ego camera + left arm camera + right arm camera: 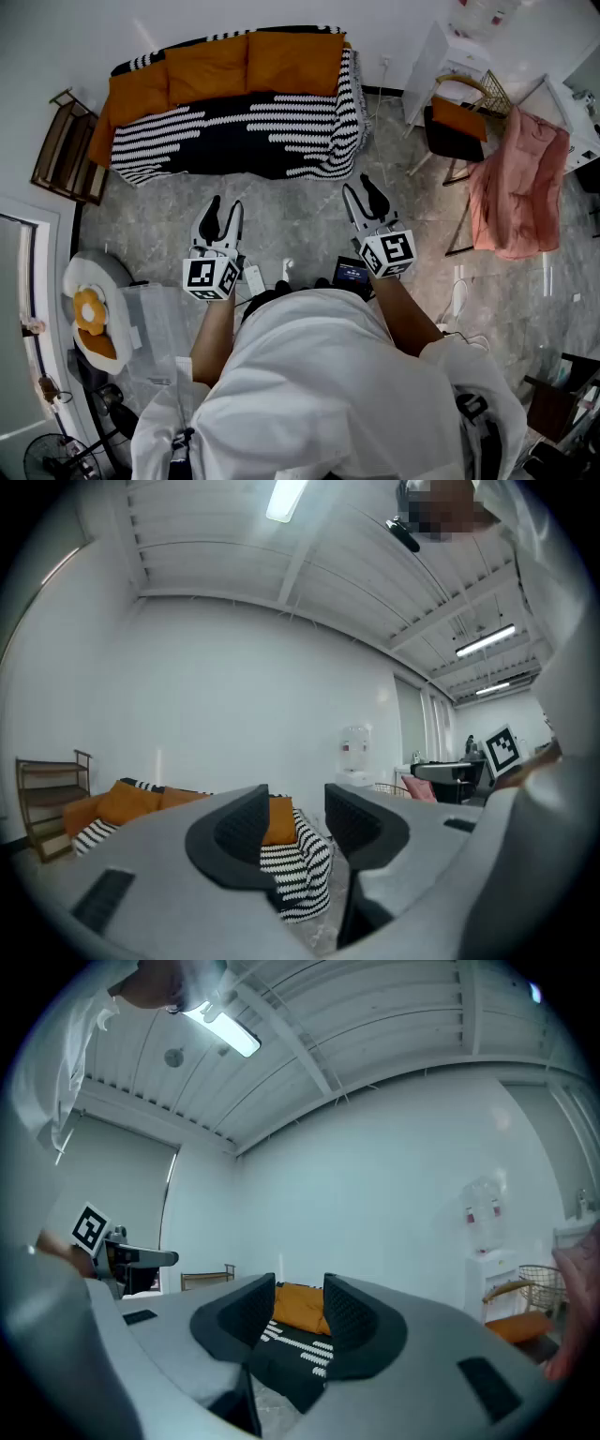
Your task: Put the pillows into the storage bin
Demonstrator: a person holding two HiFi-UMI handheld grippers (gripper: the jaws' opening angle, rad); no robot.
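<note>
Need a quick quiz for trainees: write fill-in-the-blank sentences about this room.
The ___ fabric pillows rest on the black-and-white striped sofa.
The left gripper and the right gripper both hold ___.
The pink draped cloth hangs on the person's ___ side.
Missing words: orange; nothing; right.

A sofa (234, 131) draped in a black-and-white striped cover is set against the far wall, and a dark wooden shelf rack (64, 148) is placed just beside its left end. To the right, a pink cloth (520, 183) is hung over a frame near a black-seated chair (448, 142). A white water dispenser (353, 754) is seen against the wall past the sofa's right end.
</note>
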